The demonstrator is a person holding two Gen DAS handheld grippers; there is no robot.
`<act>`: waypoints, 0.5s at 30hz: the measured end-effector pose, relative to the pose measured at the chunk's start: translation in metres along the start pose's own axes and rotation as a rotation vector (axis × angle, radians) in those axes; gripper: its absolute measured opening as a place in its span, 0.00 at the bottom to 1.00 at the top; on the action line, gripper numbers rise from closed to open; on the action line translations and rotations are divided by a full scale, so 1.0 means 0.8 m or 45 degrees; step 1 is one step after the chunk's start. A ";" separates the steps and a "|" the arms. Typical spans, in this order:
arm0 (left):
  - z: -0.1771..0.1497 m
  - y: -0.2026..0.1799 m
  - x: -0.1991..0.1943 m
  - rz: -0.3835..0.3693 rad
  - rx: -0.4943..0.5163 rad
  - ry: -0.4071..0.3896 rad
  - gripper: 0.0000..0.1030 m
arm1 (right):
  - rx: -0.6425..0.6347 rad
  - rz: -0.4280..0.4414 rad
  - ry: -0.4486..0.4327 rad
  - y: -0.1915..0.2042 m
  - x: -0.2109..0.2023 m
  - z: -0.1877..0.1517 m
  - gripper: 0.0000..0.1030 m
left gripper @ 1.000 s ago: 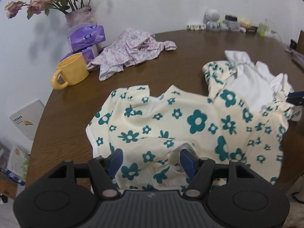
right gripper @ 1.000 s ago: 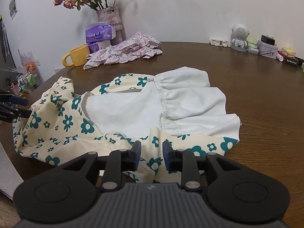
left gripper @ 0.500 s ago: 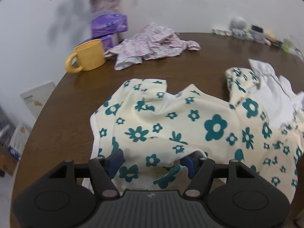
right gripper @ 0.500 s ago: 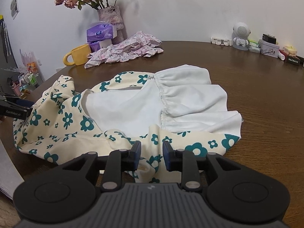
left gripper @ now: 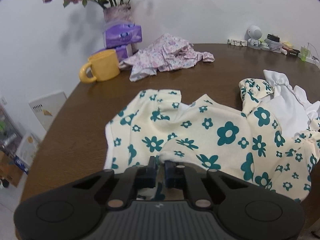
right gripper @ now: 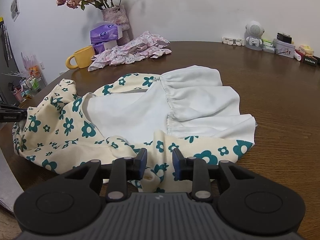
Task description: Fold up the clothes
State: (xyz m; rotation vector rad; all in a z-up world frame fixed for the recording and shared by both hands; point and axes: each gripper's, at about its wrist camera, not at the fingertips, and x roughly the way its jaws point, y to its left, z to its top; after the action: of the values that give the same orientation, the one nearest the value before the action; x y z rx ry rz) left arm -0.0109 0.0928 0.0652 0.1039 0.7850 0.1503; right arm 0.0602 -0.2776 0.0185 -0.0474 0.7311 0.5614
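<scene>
A cream dress with teal flowers (left gripper: 210,132) and a white lining lies rumpled on the round brown table (left gripper: 84,120). My left gripper (left gripper: 160,165) is shut on the dress's near edge and lifts a fold of it. In the right wrist view the dress (right gripper: 66,132) shows its white inside (right gripper: 196,104). My right gripper (right gripper: 160,160) stands partly open around the dress's near hem, with cloth between the fingers. The left gripper shows at that view's left edge (right gripper: 12,114), pinching the dress.
A pink floral garment (left gripper: 166,58) lies crumpled at the back. A yellow mug (left gripper: 102,67), purple tissue packs (left gripper: 122,35) and a flower vase (left gripper: 118,16) stand at the back left. A white robot figure (right gripper: 254,36) and small boxes line the back right edge.
My left gripper has closed on the dress's near edge and moved left, pulling a fold up. My right gripper has opened a little and released its pinch on the hem.
</scene>
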 end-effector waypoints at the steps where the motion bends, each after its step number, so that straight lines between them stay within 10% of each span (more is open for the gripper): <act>1: 0.000 0.001 -0.004 0.006 0.006 -0.007 0.06 | 0.001 0.000 0.001 0.000 0.001 0.000 0.27; 15: -0.014 0.001 -0.049 0.117 0.142 -0.025 0.06 | 0.010 -0.001 0.004 -0.001 0.004 -0.005 0.29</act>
State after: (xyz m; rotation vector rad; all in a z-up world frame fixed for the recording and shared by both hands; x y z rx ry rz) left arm -0.0465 0.0871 0.0844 0.2466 0.7697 0.1922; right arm 0.0603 -0.2779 0.0130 -0.0413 0.7366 0.5579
